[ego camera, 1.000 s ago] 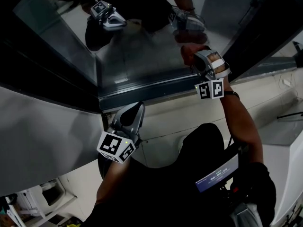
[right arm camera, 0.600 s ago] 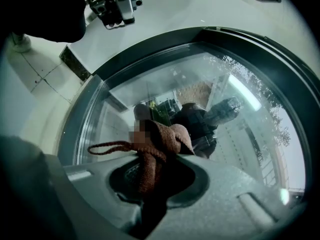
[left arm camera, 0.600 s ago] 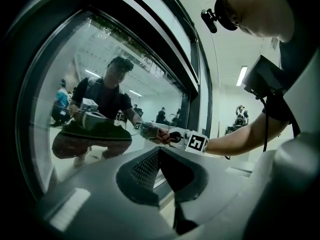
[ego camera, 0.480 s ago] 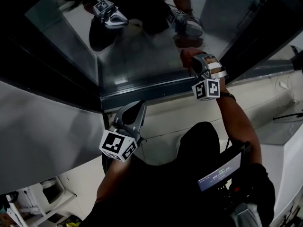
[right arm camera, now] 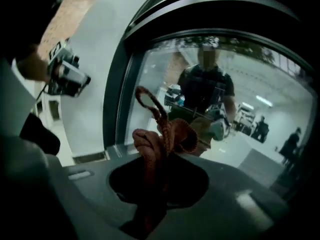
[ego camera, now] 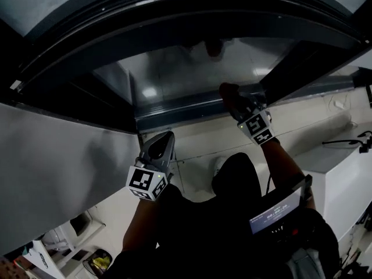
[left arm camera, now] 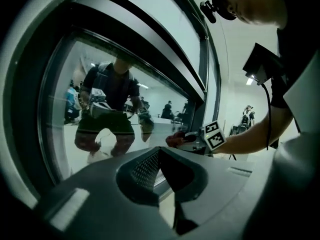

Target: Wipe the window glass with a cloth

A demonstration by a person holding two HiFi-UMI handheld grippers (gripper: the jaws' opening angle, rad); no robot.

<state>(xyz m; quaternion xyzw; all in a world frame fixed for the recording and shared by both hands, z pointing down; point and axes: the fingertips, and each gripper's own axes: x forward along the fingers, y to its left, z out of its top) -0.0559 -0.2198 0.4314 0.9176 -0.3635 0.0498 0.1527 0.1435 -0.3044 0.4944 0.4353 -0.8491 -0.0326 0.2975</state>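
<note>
The right gripper's (right arm camera: pixel 156 181) jaws pinch a bunched reddish cloth (right arm camera: pixel 162 136). It looks soft, light and floppy, so it is best held deep in the wad. It sits low against the window glass (right arm camera: pixel 260 84), but reflections hide whether they touch. The left gripper (left arm camera: pixel 159 156), jaws pressed together on nothing, hangs below.
</note>
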